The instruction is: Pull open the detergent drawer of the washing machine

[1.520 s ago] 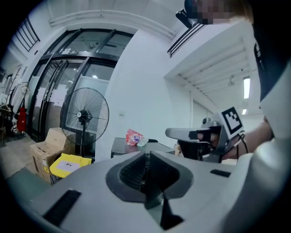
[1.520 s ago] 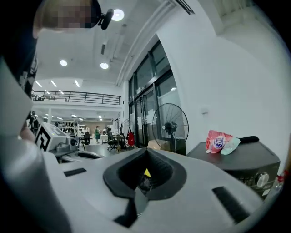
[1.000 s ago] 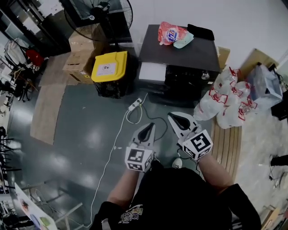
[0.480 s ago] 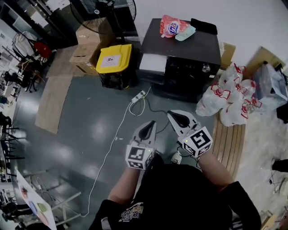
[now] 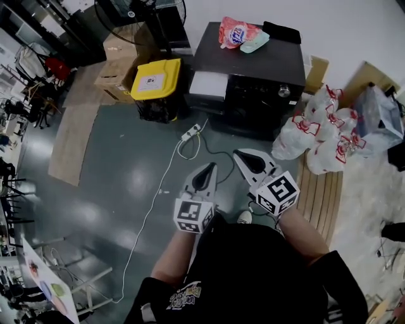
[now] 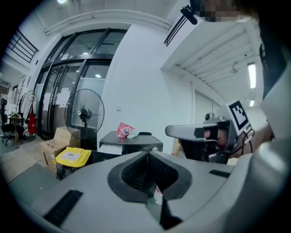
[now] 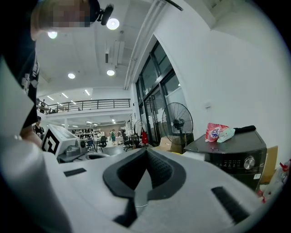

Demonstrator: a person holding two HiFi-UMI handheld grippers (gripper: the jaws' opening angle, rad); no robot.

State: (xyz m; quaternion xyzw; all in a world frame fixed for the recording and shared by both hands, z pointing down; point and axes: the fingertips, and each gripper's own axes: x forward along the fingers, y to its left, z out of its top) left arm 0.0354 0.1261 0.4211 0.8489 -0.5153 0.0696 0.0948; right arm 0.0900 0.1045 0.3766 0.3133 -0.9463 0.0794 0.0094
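Note:
A black washing machine [image 5: 253,69] stands against the far wall, and its white detergent drawer front [image 5: 207,84] sits at its upper left corner, beside a round knob [image 5: 284,92]. Both grippers hover side by side over the grey floor, well short of the machine and pointing toward it. My left gripper [image 5: 209,167] is shut and holds nothing. My right gripper [image 5: 240,154] is also shut and empty. The left gripper view shows closed jaws [image 6: 146,157] with the machine [image 6: 132,142] beyond them. In the right gripper view the machine [image 7: 232,152] lies to the right of the closed jaws [image 7: 146,154].
A pink detergent bag [image 5: 233,33] lies on the machine's top. Left of the machine are a yellow-lidded bin [image 5: 155,79], cardboard boxes [image 5: 117,63] and a standing fan [image 5: 142,12]. A power strip with its cable [image 5: 192,133] lies on the floor ahead. White plastic bags [image 5: 316,133] are piled at the right.
Both grippers have moved a little closer to the washing machine, still side by side and still shut.

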